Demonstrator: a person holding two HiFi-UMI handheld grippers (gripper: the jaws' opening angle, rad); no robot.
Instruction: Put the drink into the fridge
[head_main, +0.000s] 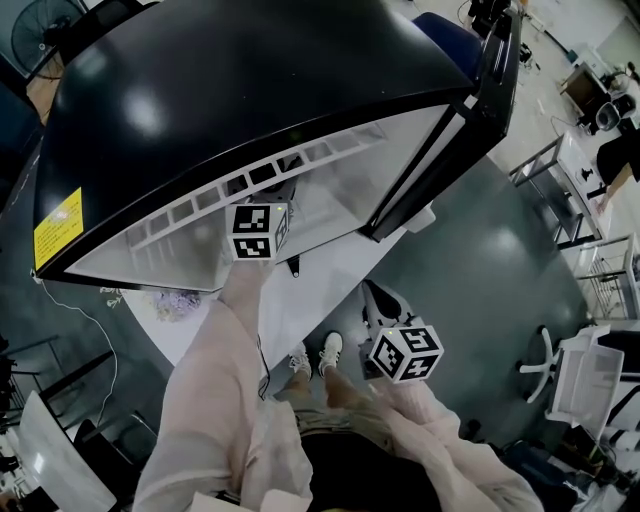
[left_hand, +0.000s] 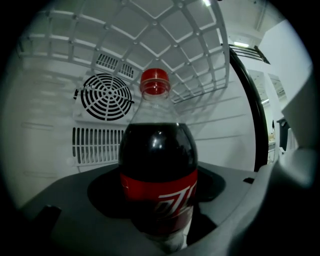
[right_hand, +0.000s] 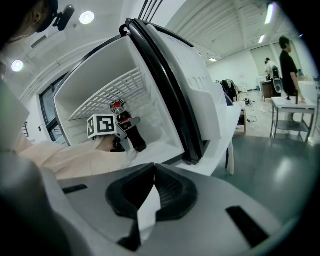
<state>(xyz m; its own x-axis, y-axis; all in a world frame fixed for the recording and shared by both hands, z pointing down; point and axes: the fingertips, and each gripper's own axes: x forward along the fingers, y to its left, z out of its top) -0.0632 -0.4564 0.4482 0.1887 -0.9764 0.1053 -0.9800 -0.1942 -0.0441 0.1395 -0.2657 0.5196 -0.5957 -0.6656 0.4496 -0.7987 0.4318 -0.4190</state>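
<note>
Left gripper view: your left gripper (left_hand: 157, 212) has its jaws spread wide and clamped on the cola bottle (left_hand: 157, 150), low on the body around the red label (left_hand: 159, 192). The bottle is upright in that view, with its red cap (left_hand: 154, 80) on and dark drink up to the shoulder. It's inside the fridge (head_main: 250, 90) cavity, with a wire shelf (left_hand: 165, 35) overhead. A round fan grille (left_hand: 106, 97) and vent slots (left_hand: 97, 145) sit on the back wall behind it.

Right gripper view puts the bottle's base down near the white fridge floor (right_hand: 155, 142); can't tell if it touches.

Head view: your left sleeve (head_main: 215, 370) reaches into the opening under the black top, and the marker cube (head_main: 258, 232) is at the front edge. The door (head_main: 490, 70) stands open on the right. A yellow sticker (head_main: 58, 228) is on the top's left corner.

Your right gripper (right_hand: 149, 192) is empty, pads closed together. It's outside the fridge, in front of the open door, over the grey floor (head_main: 480, 270).

A person (right_hand: 289, 60) stands by a table (right_hand: 295, 102) well beyond the door.
</note>
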